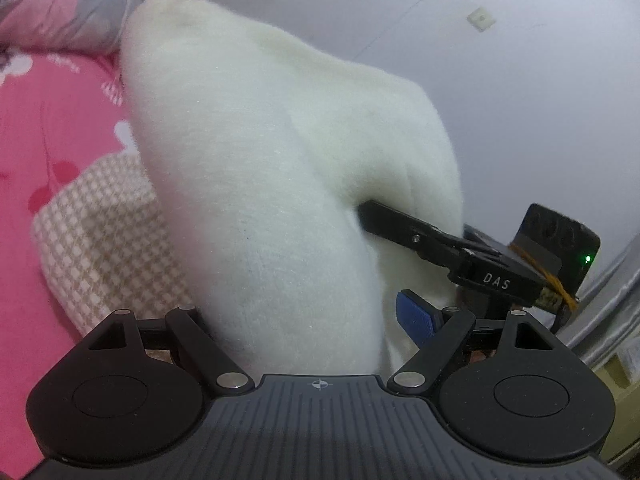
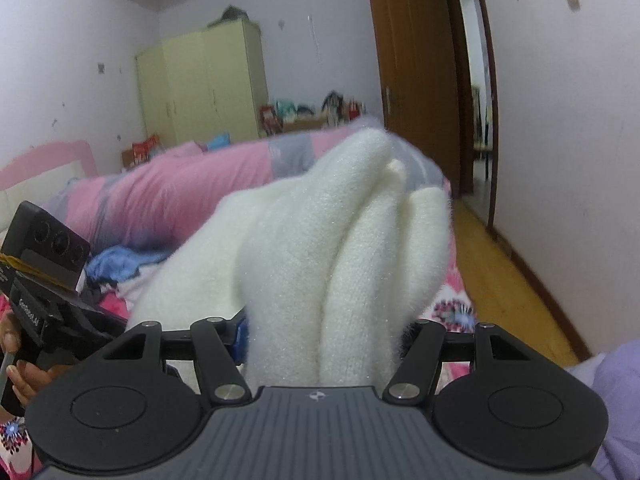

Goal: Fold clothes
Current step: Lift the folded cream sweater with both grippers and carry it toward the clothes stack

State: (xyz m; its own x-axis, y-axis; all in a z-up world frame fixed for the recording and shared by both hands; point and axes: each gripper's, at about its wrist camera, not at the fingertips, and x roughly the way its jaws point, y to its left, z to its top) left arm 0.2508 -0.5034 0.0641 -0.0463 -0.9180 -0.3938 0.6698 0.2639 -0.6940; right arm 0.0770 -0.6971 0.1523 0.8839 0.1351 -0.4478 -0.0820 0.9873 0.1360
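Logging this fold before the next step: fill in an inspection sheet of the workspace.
Surface: bed with pink flowered sheet.
Job's things: fluffy white garment, bunched, held up between both grippers.
Clutter: checked cloth on sheet; blue cloth; pink-grey duvet.
Grippers: left gripper and right gripper each hold garment folds between the jaws.
Cables: nothing seen.
Surroundings: yellow-green wardrobe, brown door, wooden floor.
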